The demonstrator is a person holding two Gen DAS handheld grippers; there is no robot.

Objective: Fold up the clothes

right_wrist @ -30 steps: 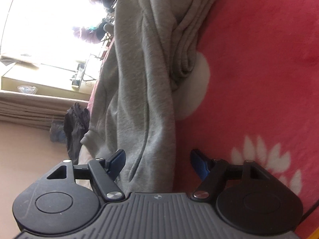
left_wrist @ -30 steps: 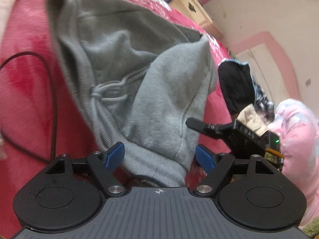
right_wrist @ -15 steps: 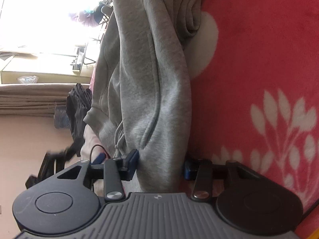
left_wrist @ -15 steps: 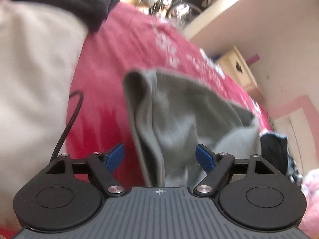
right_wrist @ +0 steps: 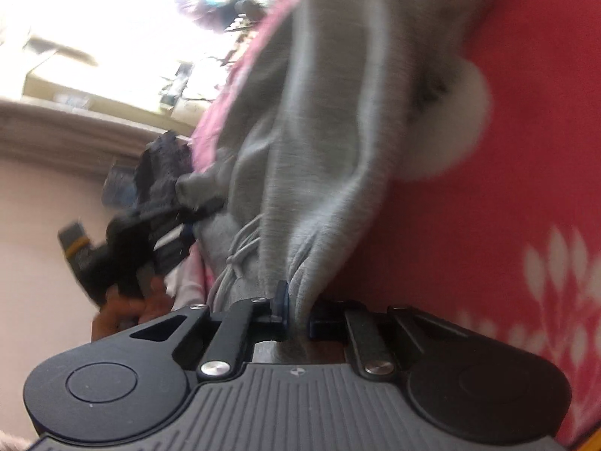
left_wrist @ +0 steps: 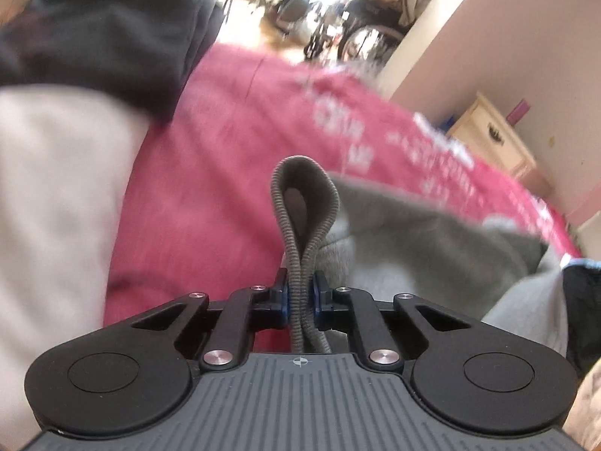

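Sweatpants barely started: my left gripper clamps the ribbed waistband, right gripper closing on bunched fabric, no fold yet.

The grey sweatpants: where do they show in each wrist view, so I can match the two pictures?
Left wrist view: the grey sweatpants lie centre to right on the bed; their ribbed waistband loops up from the left tool, pinched there.
Right wrist view: they run from top centre down to the right tool, whose jaws are closing on the cloth.
Shared landmark: the red floral blanket.
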